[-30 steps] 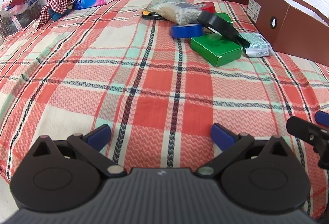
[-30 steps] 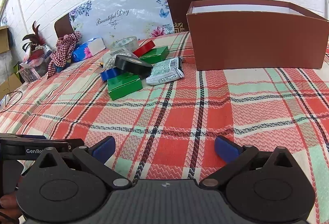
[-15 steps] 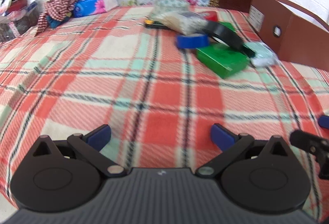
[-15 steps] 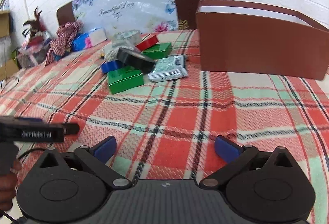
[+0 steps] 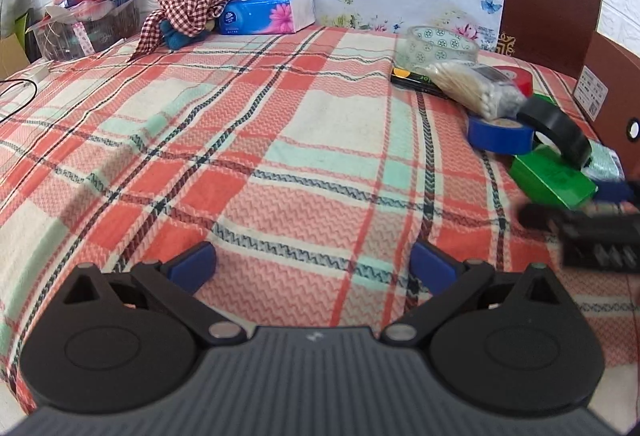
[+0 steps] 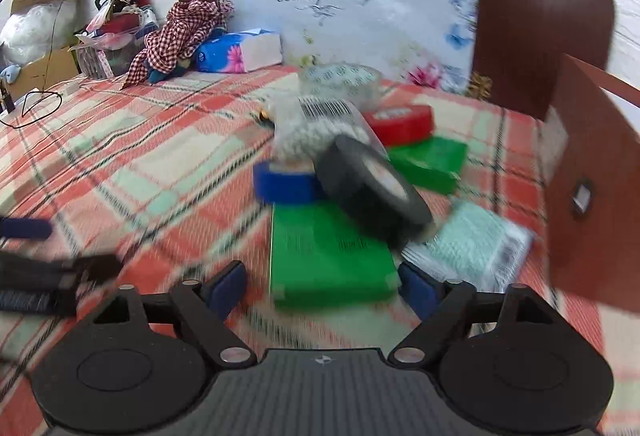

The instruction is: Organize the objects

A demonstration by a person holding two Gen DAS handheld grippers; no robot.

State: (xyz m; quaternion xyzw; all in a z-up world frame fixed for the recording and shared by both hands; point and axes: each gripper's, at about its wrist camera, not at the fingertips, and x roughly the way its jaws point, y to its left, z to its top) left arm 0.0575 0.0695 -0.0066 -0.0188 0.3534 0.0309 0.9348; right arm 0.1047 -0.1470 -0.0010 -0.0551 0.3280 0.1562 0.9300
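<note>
While the right gripper is wide open with the near end of the green box between its blue tips, the left gripper is open too, over the bare checked cloth. On the box leans a black tape roll, touching a blue tape roll. At the far right stands a brown box.

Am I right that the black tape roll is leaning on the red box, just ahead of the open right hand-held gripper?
Not quite: the right wrist view shows the black tape roll leaning on the green box, not the red one. The right hand-held gripper is indeed open.
</note>
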